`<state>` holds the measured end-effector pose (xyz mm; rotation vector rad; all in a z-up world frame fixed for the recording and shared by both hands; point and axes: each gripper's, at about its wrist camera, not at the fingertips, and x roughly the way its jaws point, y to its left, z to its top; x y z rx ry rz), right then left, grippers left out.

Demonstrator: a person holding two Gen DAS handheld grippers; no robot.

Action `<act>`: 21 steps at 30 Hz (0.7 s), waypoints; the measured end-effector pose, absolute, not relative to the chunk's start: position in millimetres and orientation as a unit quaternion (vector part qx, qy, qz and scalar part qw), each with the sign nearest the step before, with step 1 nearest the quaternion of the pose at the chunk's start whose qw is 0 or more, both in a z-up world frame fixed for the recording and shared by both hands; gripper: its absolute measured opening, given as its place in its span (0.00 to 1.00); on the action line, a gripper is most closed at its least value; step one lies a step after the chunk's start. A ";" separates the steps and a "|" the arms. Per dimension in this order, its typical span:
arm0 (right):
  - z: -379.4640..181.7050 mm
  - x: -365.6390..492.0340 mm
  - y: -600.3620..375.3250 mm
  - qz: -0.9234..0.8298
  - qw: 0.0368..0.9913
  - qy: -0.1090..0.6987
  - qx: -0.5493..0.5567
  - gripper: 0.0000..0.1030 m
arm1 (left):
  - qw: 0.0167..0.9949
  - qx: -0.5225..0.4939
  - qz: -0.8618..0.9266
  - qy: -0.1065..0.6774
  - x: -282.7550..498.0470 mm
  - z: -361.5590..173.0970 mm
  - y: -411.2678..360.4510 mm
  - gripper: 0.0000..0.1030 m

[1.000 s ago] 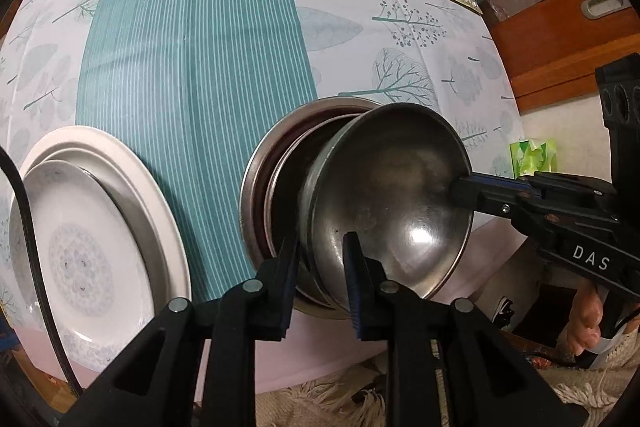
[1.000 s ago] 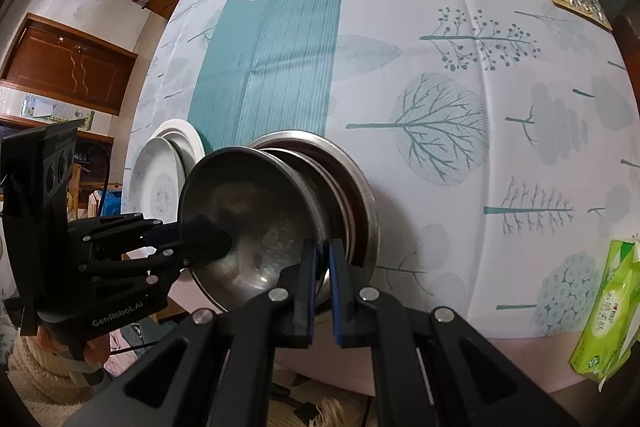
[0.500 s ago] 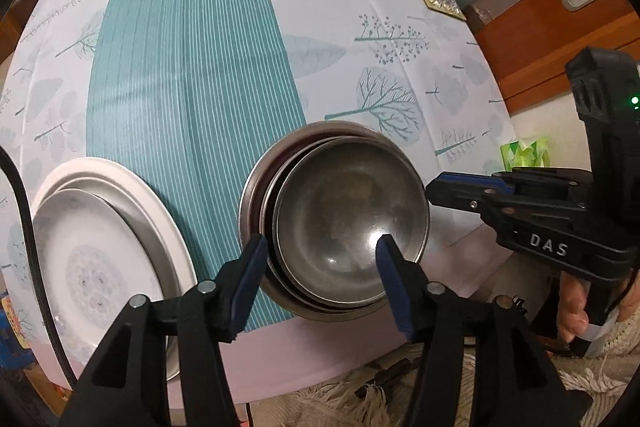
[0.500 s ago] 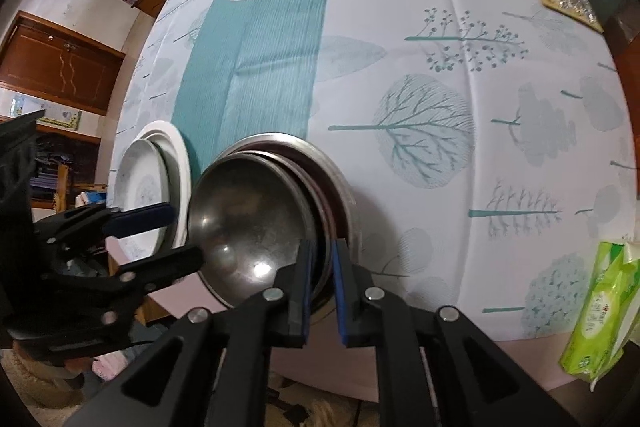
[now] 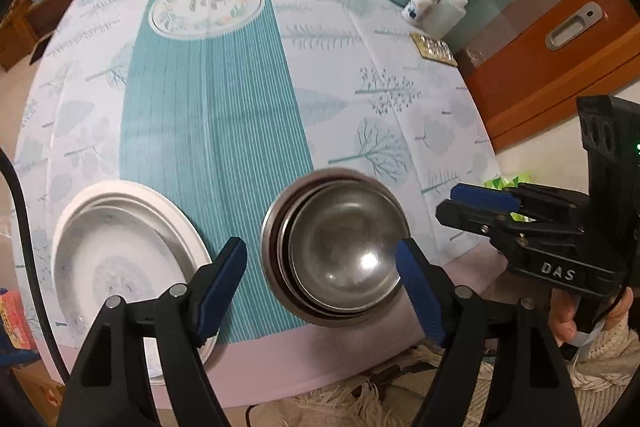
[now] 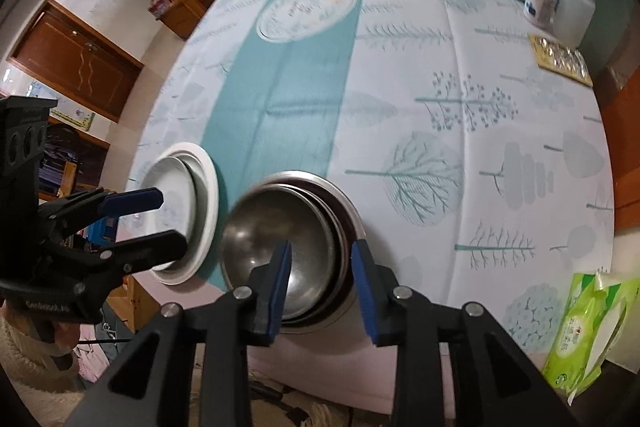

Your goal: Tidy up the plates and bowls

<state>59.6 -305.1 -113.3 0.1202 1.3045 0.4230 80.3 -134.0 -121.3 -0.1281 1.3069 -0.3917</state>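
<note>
Kid: Left wrist view shows the left gripper (image 5: 320,259) with its blue fingers spread wide. They have just been opening. Nothing is pinched.

Friend: Where are the metal bowls (image 5: 334,247)?

Kid: Stacked inside each other near the table (image 5: 400,75) edge, below the fingers. The white plates (image 5: 124,267) are piled just beside them.

Friend: And the right gripper (image 6: 320,267)?

Kid: Its fingers have just been opening too. They hang apart over the bowls' rim, squeezing nothing.

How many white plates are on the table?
2. Both are in one stack near the table's front edge: a smaller plate on a larger plate. More may hide underneath.
</note>
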 end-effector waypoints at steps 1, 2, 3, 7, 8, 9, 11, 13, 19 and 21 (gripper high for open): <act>-109.1 58.1 -304.0 0.199 0.776 0.596 0.054 0.31 | 0.777 -0.058 -0.180 0.600 79.6 -118.7 -134.2 0.74; -106.4 57.2 -302.4 0.201 0.779 0.591 0.053 0.31 | 0.784 -0.056 -0.177 0.593 77.4 -114.7 -133.9 0.74; -102.8 55.3 -302.0 0.204 0.783 0.586 0.053 0.32 | 0.788 -0.055 -0.176 0.587 76.2 -112.4 -134.3 0.74; -91.4 48.9 -300.1 0.205 0.800 0.562 0.044 0.41 | 0.805 -0.058 -0.169 0.565 68.5 -109.3 -135.4 0.82; -89.5 47.8 -299.7 0.206 0.802 0.558 0.043 0.41 | 0.806 -0.058 -0.168 0.564 67.7 -110.8 -135.5 0.82; -88.3 47.1 -299.4 0.208 0.804 0.555 0.042 0.43 | 0.807 -0.058 -0.165 0.565 67.1 -114.2 -135.7 0.82; -89.0 46.7 -299.2 0.210 0.805 0.553 0.041 0.47 | 0.803 -0.061 -0.157 0.572 67.5 -124.0 -135.2 0.82; -94.4 48.1 -299.9 0.204 0.804 0.557 0.042 0.48 | 0.794 -0.067 -0.152 0.585 68.1 -137.7 -135.2 0.82; -128.6 52.6 -304.1 0.188 0.784 0.590 0.053 0.48 | 0.766 -0.087 -0.148 0.619 67.4 -173.7 -133.0 0.82; -138.7 53.1 -304.7 0.184 0.776 0.600 0.059 0.48 | 0.758 -0.098 -0.147 0.628 68.9 -183.6 -132.1 0.82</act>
